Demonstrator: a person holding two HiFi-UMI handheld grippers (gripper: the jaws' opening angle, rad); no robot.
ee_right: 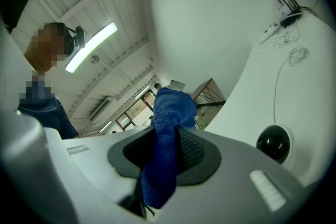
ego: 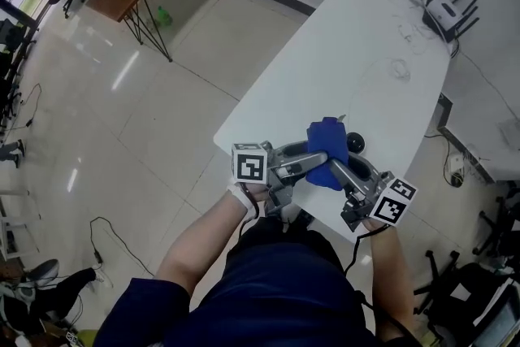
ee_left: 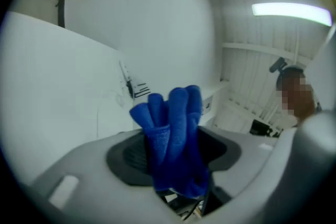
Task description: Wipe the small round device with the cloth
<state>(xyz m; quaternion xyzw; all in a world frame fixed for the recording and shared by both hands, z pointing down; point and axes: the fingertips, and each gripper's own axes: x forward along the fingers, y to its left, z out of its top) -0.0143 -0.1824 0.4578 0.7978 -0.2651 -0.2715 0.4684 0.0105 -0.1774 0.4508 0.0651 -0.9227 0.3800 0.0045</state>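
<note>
Head view / left gripper (ego: 317,162): was held over the near edge of the white table (ego: 357,53). Its marker cube faced the person, and its tips reached into a bunched blue terry cloth (ego: 327,144).
Head view / right gripper (ego: 340,172): reached in from the right with its tips at the lower side of the same cloth, so both grippers met on it.
Head view / cloth: was a compact lump held between the two sets of tips.
Head view / small round black device (ego: 355,143): lay on the table just beside the cloth's right side, with no jaw on it.
Head view / far end of table: a white router with black antennas (ego: 447,10) and a thin loop of cable (ego: 398,69) lay there, well apart from the device.
Left gripper view / jaws: stood wide apart and clamped nothing.
Left gripper view / cloth (ee_left: 176,139): stood between the jaws in upright folds and lay against the lower jaw's dark ribbed pad (ee_left: 128,157). The other jaw was clear of it.
Right gripper view / jaws: were closed on the cloth (ee_right: 165,149), pinching it to a narrow strip against the dark pad (ee_right: 197,157).
Right gripper view / cloth: its top flopped over above the pads and a tail hung below them.
Right gripper view / device (ee_right: 273,143): was a glossy black ball resting on the white table to the right of the jaws. It was untouched and apart from the cloth.
</note>
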